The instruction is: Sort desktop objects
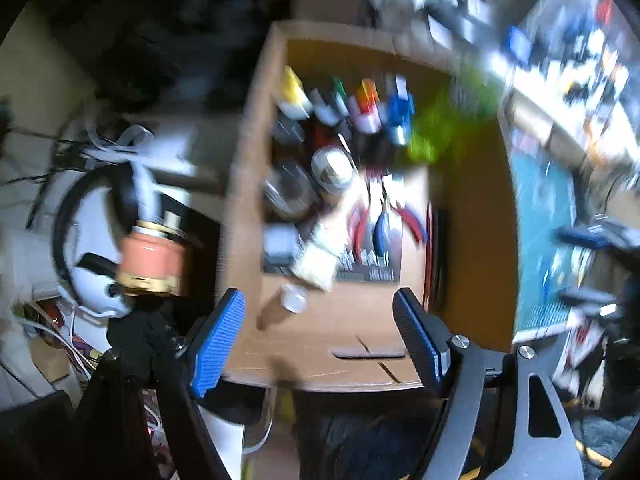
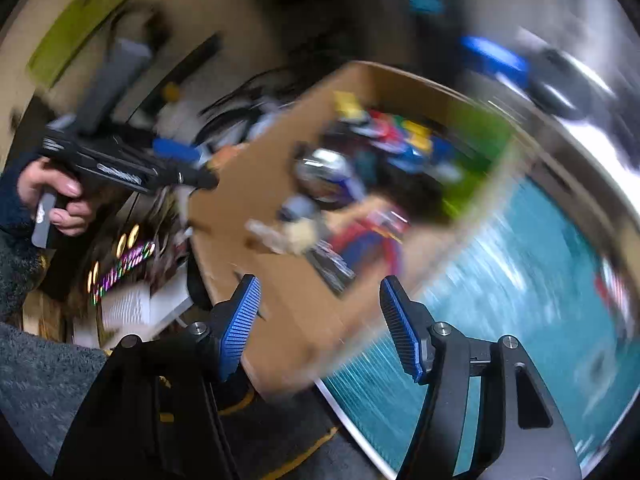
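Observation:
An open cardboard box (image 1: 248, 160) fills the middle of the left wrist view. Inside lie several coloured bottles (image 1: 368, 104), a tape roll (image 1: 332, 166), red-handled pliers (image 1: 412, 222), a pale packet (image 1: 316, 264) and a small white cap (image 1: 294, 298). My left gripper (image 1: 316, 300) hangs above the box's near end, open, nothing between its blue pads. The right wrist view is badly blurred; my right gripper (image 2: 319, 282) is open and empty over the near corner of the same box (image 2: 280, 152). A person's hand (image 2: 60, 200) holds the other gripper's handle at the left.
A teal cutting mat (image 1: 540, 240) lies right of the box, also under my right gripper as the mat (image 2: 520, 300). Left of the box are white headphones (image 1: 92, 280), an orange jar (image 1: 152, 256) and tangled cables (image 1: 80, 152). A green blur (image 1: 432, 132) covers the box's far right corner.

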Demonstrator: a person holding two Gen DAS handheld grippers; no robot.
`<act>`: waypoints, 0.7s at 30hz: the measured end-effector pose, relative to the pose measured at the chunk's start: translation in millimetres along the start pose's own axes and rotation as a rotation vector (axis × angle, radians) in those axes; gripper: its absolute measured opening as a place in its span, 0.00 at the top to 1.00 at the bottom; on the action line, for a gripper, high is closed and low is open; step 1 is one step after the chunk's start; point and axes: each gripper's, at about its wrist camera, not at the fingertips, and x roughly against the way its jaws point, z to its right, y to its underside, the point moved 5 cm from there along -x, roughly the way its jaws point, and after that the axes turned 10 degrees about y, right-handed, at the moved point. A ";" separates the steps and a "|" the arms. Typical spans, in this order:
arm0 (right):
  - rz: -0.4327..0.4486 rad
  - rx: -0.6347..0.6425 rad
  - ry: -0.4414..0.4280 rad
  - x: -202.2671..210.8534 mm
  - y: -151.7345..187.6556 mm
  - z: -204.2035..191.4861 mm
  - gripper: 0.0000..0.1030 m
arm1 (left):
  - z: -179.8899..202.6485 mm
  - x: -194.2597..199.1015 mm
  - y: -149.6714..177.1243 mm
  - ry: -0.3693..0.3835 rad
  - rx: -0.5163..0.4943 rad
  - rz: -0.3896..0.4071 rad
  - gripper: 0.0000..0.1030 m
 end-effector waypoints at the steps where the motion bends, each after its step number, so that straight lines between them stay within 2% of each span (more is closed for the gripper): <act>1: -0.025 0.050 -0.010 -15.7 -14.9 -18.0 0.42 | -10.6 12.7 0.4 -0.002 0.018 0.055 0.25; 4: -0.092 0.149 -0.049 -65.7 -43.0 -61.4 0.44 | -48.9 49.6 21.9 0.013 0.104 0.220 0.25; 5: -0.119 0.165 -0.063 -85.3 -49.0 -73.1 0.48 | -61.7 57.4 29.3 0.031 0.133 0.261 0.25; 6: -0.147 0.177 -0.068 -103.6 -53.0 -81.7 0.61 | -76.3 57.3 34.4 0.052 0.153 0.286 0.25; 7: -0.176 0.185 -0.066 -120.6 -55.3 -87.3 0.67 | -86.8 56.3 44.0 0.070 0.174 0.303 0.25; 8: -0.213 0.204 -0.055 -138.8 -56.2 -93.6 0.65 | -95.3 55.5 51.7 0.088 0.194 0.312 0.25; 12: -0.310 0.303 -0.010 -184.1 -49.9 -113.4 0.65 | -109.1 49.8 81.3 0.144 0.263 0.315 0.25; 18: -0.379 0.330 -0.017 -216.4 -38.3 -121.8 0.65 | -113.7 24.3 113.5 0.204 0.293 0.242 0.25; 21: -0.390 0.329 -0.030 -226.6 -37.8 -125.8 0.71 | -109.9 18.1 120.0 0.232 0.288 0.221 0.25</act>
